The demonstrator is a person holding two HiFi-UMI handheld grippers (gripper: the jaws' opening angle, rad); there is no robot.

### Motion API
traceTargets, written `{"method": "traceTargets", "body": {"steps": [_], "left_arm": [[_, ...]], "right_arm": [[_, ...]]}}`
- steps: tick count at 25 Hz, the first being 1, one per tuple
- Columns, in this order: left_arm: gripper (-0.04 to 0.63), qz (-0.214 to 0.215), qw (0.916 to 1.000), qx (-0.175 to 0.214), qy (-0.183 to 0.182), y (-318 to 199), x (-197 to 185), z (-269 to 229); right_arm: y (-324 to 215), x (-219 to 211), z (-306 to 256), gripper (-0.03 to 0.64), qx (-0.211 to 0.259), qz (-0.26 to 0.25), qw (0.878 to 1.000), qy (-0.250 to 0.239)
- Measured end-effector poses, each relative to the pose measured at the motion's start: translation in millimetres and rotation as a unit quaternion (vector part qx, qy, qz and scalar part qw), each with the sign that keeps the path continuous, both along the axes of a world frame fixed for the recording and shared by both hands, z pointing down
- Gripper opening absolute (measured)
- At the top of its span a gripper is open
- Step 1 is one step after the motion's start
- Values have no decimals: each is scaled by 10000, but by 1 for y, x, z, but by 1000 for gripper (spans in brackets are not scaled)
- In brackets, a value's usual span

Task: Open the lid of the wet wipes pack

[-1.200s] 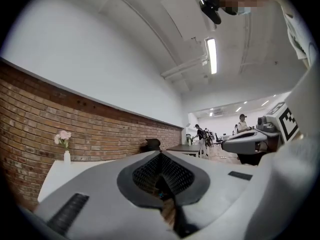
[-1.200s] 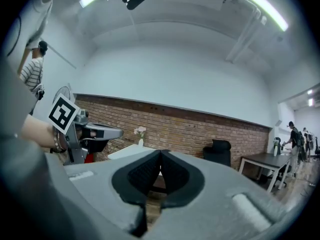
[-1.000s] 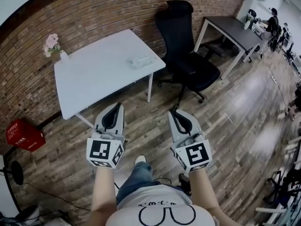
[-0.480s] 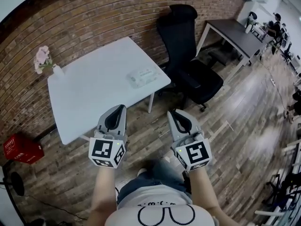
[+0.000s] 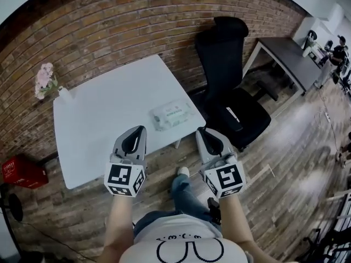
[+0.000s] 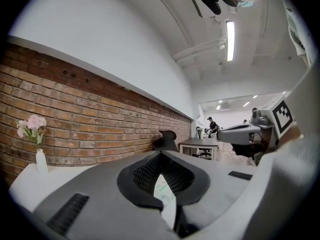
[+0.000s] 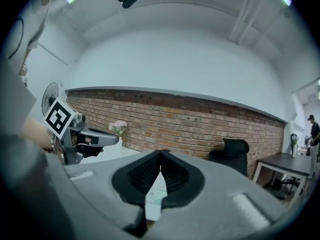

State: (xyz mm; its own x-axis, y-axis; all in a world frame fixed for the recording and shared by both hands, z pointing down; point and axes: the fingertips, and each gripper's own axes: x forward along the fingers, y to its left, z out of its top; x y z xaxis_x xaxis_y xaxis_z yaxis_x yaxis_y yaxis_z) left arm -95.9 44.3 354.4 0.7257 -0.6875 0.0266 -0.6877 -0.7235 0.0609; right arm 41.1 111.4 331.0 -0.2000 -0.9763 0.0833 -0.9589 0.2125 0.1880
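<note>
White bench [image 5: 104, 119] carries pink flowers [image 5: 45, 76] at its far left corner; the left tool [image 5: 141, 130], jaws together and empty, is held level at the near edge, probably on approach. The pack [image 5: 171, 115], a flat pale pouch with green print, lid apparently down, lies near the bench's right edge, ahead between both tools. The right tool [image 5: 202, 131] is likewise pinched on nothing, level, short of the pack

Person is wearing a white T-shirt [image 5: 186, 240] with black line print, blue jeans [image 5: 184, 193], pale shoe [image 5: 182, 172]. Grey plastic left gripper [image 5: 140, 129] and right gripper [image 5: 202, 131] are bearing black-and-white marker cubes [image 5: 123, 178].
</note>
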Motion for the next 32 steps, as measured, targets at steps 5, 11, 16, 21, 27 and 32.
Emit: {"method": "traceTargets", "body": {"steps": [5, 11, 16, 21, 27, 32], "left_arm": [[-2, -296, 9994, -162, -31, -73, 44, 8], [-2, -626, 9974, -359, -48, -139, 86, 23], [0, -898, 9933, -685, -226, -167, 97, 45], [193, -574, 9917, -1055, -457, -170, 105, 69], [222, 16, 9857, -1429, -892, -157, 104, 102], [265, 524, 9738, -1845, -1225, -142, 100, 136]], "right_arm": [[-80, 47, 3, -5, -126, -324, 9994, 14], [-160, 100, 16, -5, -304, -704, 9970, -42], [-204, 119, 33, -5, -510, -1049, 9932, -73], [-224, 113, 48, 0, -755, -1451, 9863, -186], [-226, 96, 69, 157, -1190, -1921, 9738, -257], [-218, 74, 112, 230, -1837, -2472, 9514, 35]]}}
